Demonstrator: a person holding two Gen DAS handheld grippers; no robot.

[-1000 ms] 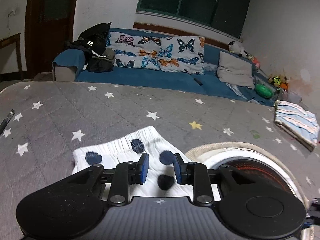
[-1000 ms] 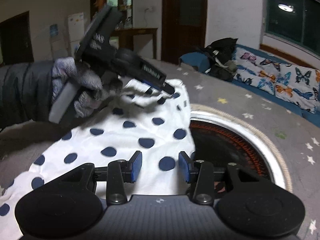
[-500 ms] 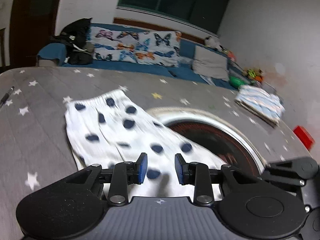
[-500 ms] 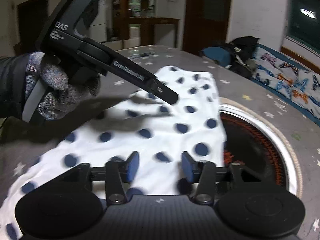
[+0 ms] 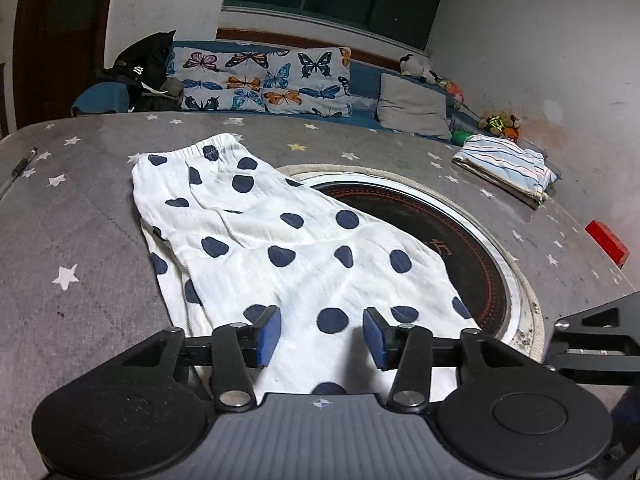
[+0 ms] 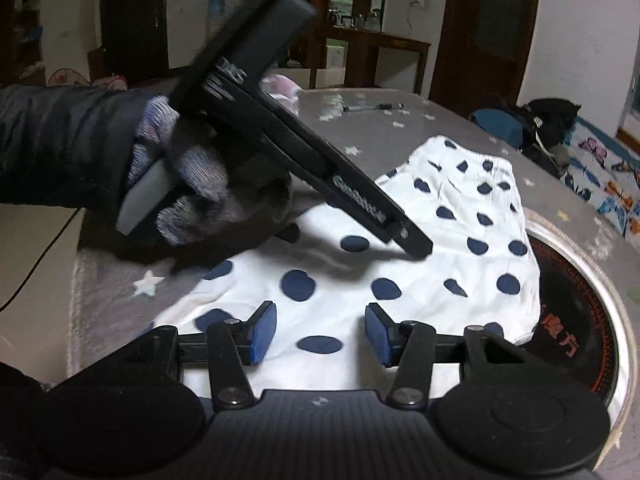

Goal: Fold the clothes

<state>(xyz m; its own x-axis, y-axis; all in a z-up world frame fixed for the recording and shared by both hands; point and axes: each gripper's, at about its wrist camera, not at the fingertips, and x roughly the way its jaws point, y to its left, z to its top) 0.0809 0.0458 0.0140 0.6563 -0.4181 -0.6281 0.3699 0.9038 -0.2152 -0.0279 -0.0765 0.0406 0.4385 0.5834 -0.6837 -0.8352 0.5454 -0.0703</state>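
The white dotted garment point(image 5: 276, 236) lies spread flat on the grey star-patterned counter point(image 5: 80, 216), its right edge over the round black burner point(image 5: 472, 248). The left claw point(image 5: 322, 334) and right claw point(image 6: 320, 334) hover above its near hem, both spread apart, empty.

garment point(image 5: 280, 236): white, navy dots | cloth point(image 5: 80, 216): grey, white stars | pads point(image 5: 267, 334): blue

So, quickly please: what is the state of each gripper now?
Left gripper: open, holding nothing, over the dotted garment.
Right gripper: open, holding nothing, over the same garment.
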